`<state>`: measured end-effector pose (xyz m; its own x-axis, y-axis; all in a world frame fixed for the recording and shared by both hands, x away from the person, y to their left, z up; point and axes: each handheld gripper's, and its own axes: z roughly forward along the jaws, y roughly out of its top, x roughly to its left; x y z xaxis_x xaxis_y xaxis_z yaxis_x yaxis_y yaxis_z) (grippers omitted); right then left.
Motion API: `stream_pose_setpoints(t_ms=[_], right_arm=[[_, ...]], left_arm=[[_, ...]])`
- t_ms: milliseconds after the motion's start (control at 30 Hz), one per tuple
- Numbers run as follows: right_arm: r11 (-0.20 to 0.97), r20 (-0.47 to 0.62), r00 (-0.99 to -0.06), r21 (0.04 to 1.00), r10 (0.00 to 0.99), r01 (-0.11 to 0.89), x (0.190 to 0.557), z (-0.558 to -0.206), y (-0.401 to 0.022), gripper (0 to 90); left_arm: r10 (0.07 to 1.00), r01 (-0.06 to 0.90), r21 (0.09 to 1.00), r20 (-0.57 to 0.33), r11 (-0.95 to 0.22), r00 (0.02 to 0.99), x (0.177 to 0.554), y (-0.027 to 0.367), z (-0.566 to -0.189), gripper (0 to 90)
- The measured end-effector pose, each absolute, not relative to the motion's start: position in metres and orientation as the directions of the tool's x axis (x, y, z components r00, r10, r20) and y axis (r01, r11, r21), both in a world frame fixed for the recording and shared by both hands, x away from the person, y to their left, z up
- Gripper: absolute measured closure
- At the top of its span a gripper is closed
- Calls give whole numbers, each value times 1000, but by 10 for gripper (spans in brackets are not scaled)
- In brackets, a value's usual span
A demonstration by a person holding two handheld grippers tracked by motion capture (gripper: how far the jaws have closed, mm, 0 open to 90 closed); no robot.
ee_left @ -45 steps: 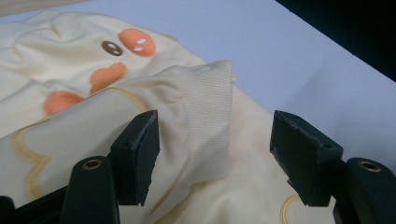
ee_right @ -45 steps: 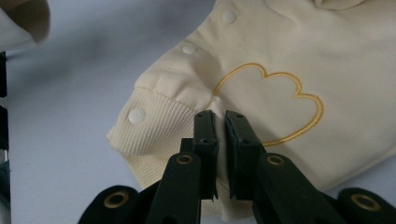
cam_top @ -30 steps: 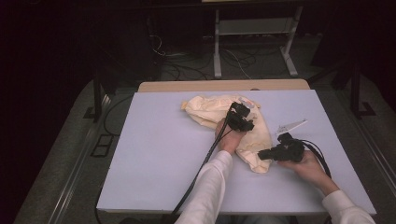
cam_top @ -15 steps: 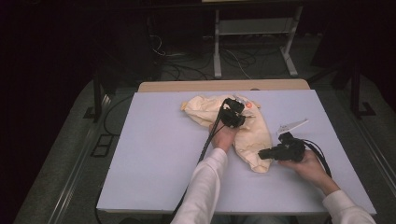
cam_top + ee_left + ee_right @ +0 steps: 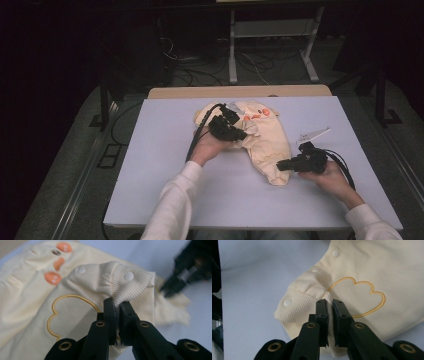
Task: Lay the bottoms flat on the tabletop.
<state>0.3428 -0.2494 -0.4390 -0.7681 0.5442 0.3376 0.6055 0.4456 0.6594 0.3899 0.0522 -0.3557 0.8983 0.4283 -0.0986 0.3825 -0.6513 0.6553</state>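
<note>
Cream baby garment [image 5: 267,142] pinched at both ends.
Left hand-held gripper [image 5: 239,134] clamps the ribbed cuff [image 5: 130,287]; right hand-held gripper [image 5: 281,165] clamps the hem, garment stretching lengthwise between them over the counter [image 5: 160,150].

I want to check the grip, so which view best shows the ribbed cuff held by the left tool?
The left gripper view: the ribbed cuff sits close up, pinched between the left tool jaws. The high view shows the garment small, cuff detail unreadable. The right gripper view shows a ribbed edge; whether it's that cuff is unclear.
</note>
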Motion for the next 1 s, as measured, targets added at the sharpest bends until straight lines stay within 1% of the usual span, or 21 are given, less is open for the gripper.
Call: stream_pose_setpoints(t_ms=[167, 333, 500, 567, 700, 1000], right_arm=[[443, 341, -767, 660, 543, 607, 342, -438, -250, 825], [445, 352, -768, 656, 535, 610, 341, -438, -250, 825], [453, 359, -770, 648, 527, 612, 341, -438, -250, 825], [455, 364, -770, 645, 524, 614, 341, -438, -250, 825], [465, 380, -772, 633, 510, 619, 341, -438, -250, 825], [506, 403, -791, 613, 461, 607, 341, -437, -250, 809]], left_arm=[[351, 336, 605, -100, -722, 931, 371, 74, -355, 839], [262, 277, 519, -104, -809, 960, 356, 90, -361, 839], [233, 259, 432, -112, -864, 966, 347, 101, -378, 838], [230, 260, 416, -121, -871, 966, 346, 104, -385, 837], [219, 258, 411, -140, -874, 966, 344, 110, -395, 836], [225, 274, 450, -160, -850, 961, 339, 119, -408, 819]])
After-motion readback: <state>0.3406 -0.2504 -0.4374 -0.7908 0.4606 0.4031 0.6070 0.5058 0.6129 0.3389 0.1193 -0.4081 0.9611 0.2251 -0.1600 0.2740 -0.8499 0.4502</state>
